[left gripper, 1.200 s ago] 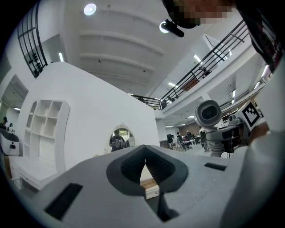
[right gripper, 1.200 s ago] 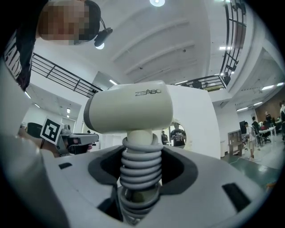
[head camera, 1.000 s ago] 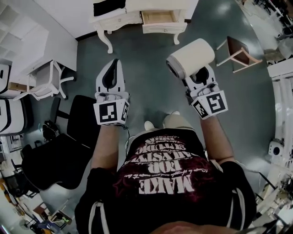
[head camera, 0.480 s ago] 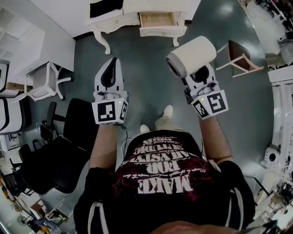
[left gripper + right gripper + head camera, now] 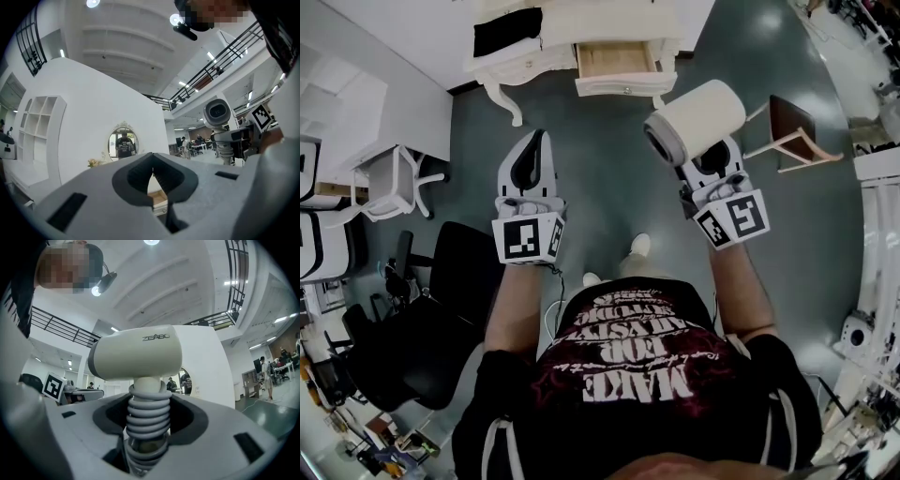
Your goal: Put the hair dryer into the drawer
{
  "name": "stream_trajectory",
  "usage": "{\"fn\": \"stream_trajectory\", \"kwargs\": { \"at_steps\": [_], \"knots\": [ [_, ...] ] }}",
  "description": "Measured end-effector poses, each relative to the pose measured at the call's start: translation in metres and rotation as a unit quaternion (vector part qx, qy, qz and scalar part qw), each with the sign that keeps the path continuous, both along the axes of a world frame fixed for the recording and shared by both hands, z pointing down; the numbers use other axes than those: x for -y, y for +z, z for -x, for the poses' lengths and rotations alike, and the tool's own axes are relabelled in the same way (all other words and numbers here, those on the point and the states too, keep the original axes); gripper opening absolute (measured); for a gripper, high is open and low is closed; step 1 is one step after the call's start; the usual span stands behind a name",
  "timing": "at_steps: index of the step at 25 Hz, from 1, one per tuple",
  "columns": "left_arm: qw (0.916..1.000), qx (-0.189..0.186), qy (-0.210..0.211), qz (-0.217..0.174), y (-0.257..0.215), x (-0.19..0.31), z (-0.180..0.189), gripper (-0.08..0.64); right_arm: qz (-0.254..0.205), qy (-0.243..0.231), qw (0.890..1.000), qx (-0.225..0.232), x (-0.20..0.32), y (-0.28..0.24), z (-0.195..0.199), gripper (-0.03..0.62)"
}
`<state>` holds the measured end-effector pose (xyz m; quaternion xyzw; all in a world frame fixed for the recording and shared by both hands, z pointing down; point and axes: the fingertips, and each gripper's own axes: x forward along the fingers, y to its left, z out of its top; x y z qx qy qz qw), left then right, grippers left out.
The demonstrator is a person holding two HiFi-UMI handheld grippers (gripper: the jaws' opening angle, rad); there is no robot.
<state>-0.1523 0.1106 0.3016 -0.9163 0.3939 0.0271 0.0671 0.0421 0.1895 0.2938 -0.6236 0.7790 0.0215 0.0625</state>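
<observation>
A cream hair dryer (image 5: 694, 120) with a ribbed grey handle stands upright in my right gripper (image 5: 710, 157), which is shut on that handle. In the right gripper view the barrel (image 5: 136, 355) lies across above the jaws and my right gripper (image 5: 149, 423) clamps the ribbed handle. My left gripper (image 5: 534, 141) is held level beside it, shut and holding nothing; its tips meet in the left gripper view (image 5: 153, 161). The open wooden drawer (image 5: 617, 59) of a white dressing table (image 5: 600, 19) lies ahead, apart from both grippers.
A black cloth (image 5: 506, 31) lies on the dressing table's left end. A white chair (image 5: 394, 178) and a black office chair (image 5: 441, 309) stand to the left, a wooden stool (image 5: 792, 131) to the right. An oval mirror (image 5: 124, 143) hangs on the wall ahead.
Both grippers and the person have moved forward over the floor toward the dressing table, which now shows lower and nearer in the head view. The grip on the hair dryer is unchanged.
</observation>
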Motion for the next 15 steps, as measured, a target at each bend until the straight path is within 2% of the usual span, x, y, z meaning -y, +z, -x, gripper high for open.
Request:
{"fn": "stream_trajectory", "kwargs": {
  "at_steps": [6,15],
  "knots": [
    [0.9999,-0.006,-0.011,0.012,0.004,0.017,-0.023,0.003,0.004,-0.002,1.0,0.004,0.012,0.003,-0.032,0.23],
    [0.9997,0.0,-0.024,0.003,0.001,0.037,-0.069,0.003,0.003,-0.023,1.0,0.011,0.032,0.005,-0.074,0.23]
  ]
}}
